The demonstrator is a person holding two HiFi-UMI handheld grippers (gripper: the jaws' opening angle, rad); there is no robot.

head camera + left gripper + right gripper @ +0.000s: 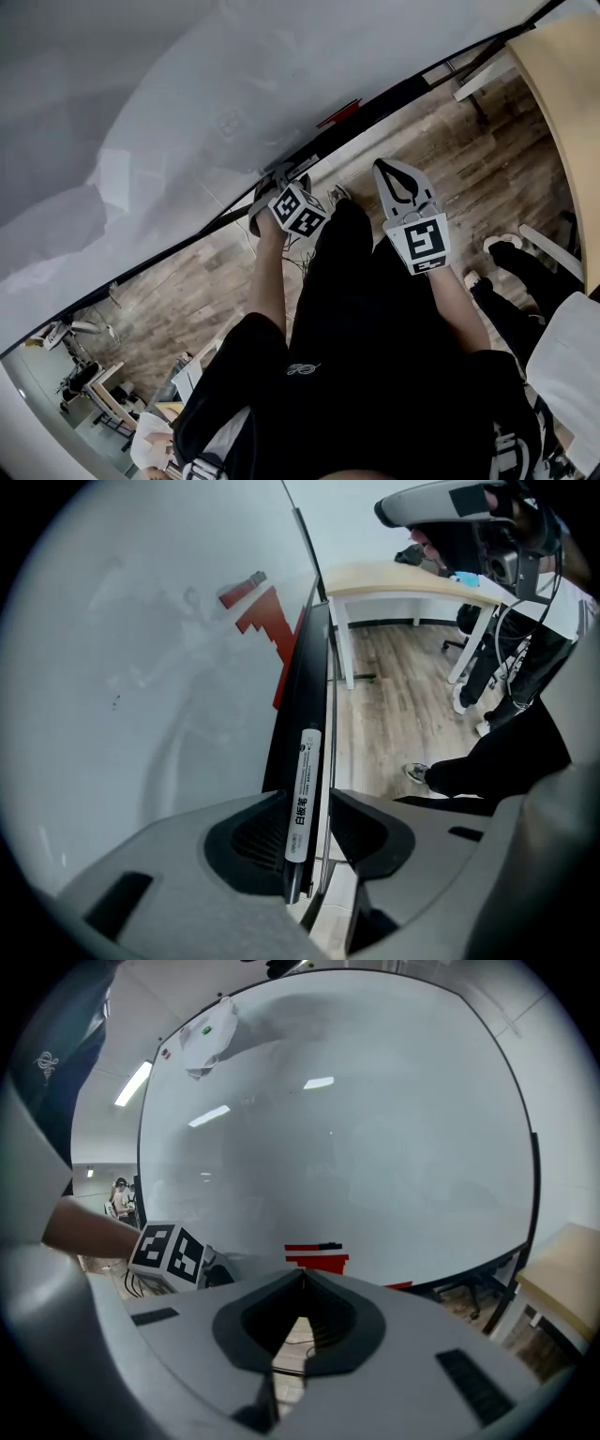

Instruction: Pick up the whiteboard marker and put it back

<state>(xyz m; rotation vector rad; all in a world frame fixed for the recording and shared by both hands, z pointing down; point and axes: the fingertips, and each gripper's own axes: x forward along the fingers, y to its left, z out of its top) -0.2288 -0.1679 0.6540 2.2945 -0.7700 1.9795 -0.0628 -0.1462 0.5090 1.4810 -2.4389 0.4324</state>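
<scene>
The whiteboard marker [307, 757], black with a white label, lies along the black ledge [305, 667] at the foot of the whiteboard [187, 112]. My left gripper [307, 799] points steeply down over it, jaws open, one on each side of the marker's near end. A gap shows on the right side. From the head view the left gripper [279, 180] sits at the ledge. My right gripper [383, 169] hangs beside it over the floor, jaws shut and empty, its tips meeting [302, 1276].
A red eraser-like block [338, 112] sits on the ledge further right, also visible as red shapes [255, 621]. A light wooden table [562, 103] stands at the right. Another person's legs and shoes [511, 253] are on the wood floor nearby.
</scene>
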